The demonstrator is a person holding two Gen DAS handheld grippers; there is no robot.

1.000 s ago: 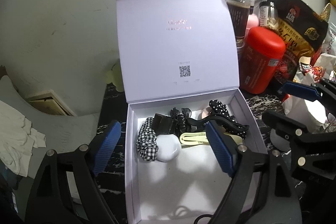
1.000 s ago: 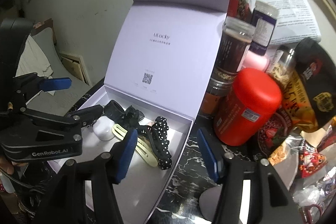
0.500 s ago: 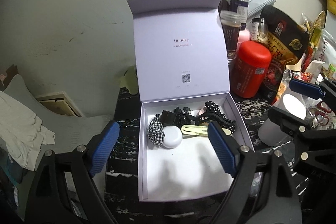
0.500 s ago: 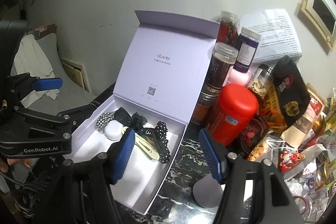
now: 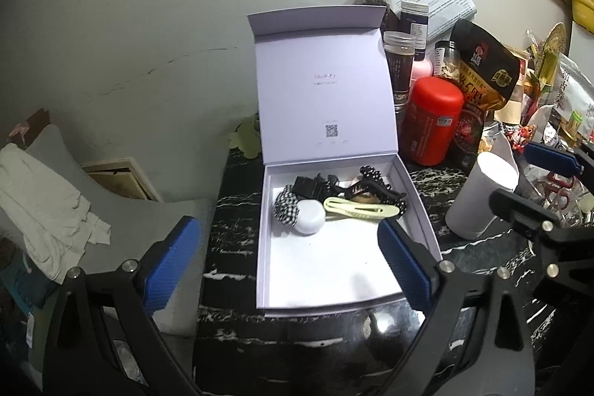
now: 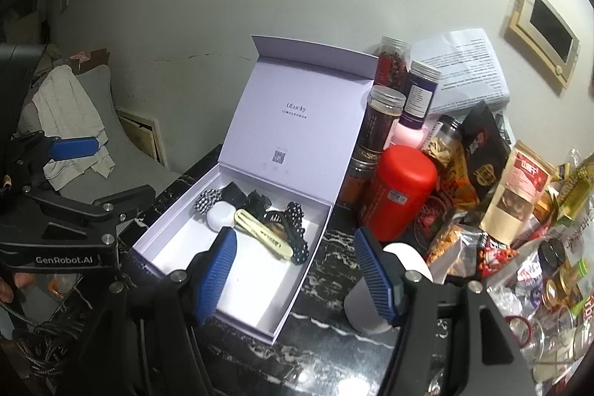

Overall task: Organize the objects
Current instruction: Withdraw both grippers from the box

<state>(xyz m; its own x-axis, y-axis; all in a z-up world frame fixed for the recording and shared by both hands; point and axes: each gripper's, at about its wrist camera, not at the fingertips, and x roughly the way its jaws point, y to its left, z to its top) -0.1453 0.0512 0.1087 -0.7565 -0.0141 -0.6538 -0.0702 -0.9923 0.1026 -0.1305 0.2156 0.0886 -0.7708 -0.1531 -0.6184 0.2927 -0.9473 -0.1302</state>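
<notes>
An open white box with its lid upright sits on the black marble top. At its far end lie a checked scrunchie, a white round case, a pale yellow hair clip, a black claw clip and a dotted black hair tie. My left gripper hovers above the box's near edge, its jaws opening, with nothing between them. My right gripper hangs over the box's right front corner, open and holding nothing.
A red canister, several jars and snack bags crowd the right of the box. A white cup stands near my right gripper. Left of the table is a grey cushion with white cloth.
Both grippers have drawn back and up from the box, which now looks smaller and farther. The left jaws have spread wider. The items in the box have not moved.
</notes>
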